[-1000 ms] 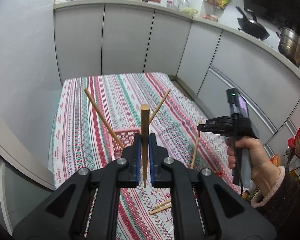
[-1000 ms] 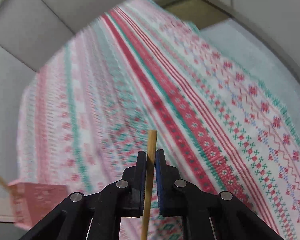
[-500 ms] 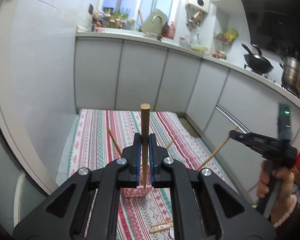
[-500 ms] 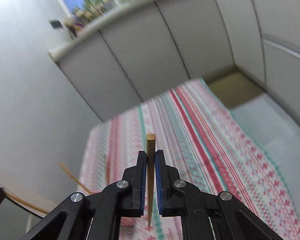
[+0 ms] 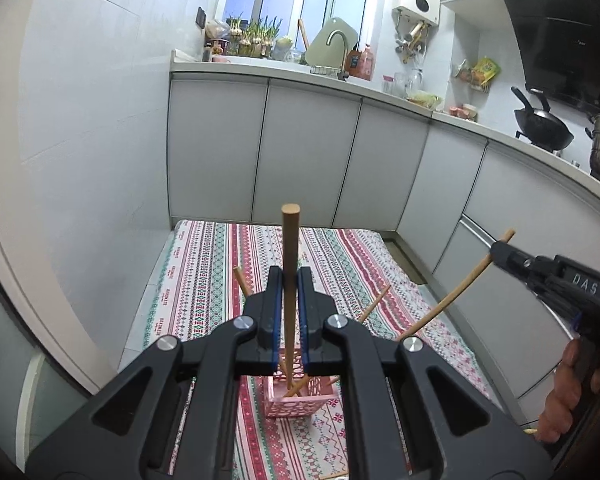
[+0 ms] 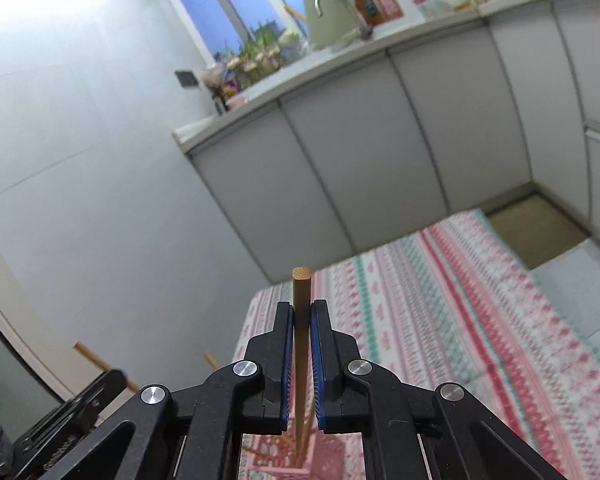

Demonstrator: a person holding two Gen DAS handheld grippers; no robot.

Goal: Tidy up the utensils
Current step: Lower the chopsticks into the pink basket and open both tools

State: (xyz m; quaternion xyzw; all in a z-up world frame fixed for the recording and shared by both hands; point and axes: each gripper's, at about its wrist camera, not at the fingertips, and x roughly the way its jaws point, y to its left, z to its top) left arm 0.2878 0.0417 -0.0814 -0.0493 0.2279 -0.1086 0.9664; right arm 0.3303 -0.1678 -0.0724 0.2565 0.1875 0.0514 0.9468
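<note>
My left gripper (image 5: 289, 276) is shut on a wooden chopstick (image 5: 290, 248) held upright, its lower tip inside a pink perforated basket (image 5: 300, 400) on the striped cloth. My right gripper (image 6: 301, 308) is shut on another wooden chopstick (image 6: 301, 292), also upright, its lower end over the same pink basket (image 6: 332, 464). In the left wrist view the right gripper (image 5: 500, 250) comes in from the right with its chopstick (image 5: 452, 300) slanting down toward the basket. Other chopsticks (image 5: 242, 282) lean out of the basket.
A red, green and white striped cloth (image 5: 204, 280) covers the low surface. Loose chopsticks (image 5: 336, 475) lie at its near edge. Grey cabinets (image 5: 308, 160) and a white wall (image 5: 80, 160) close it in. The counter holds a tap, a wok (image 5: 542, 126) and a pot.
Both grippers have tilted up and drawn in over the basket. The chopsticks' lower ends are now at or in the basket. The right gripper's chopstick went from hanging beside the table to slanting toward the basket.
</note>
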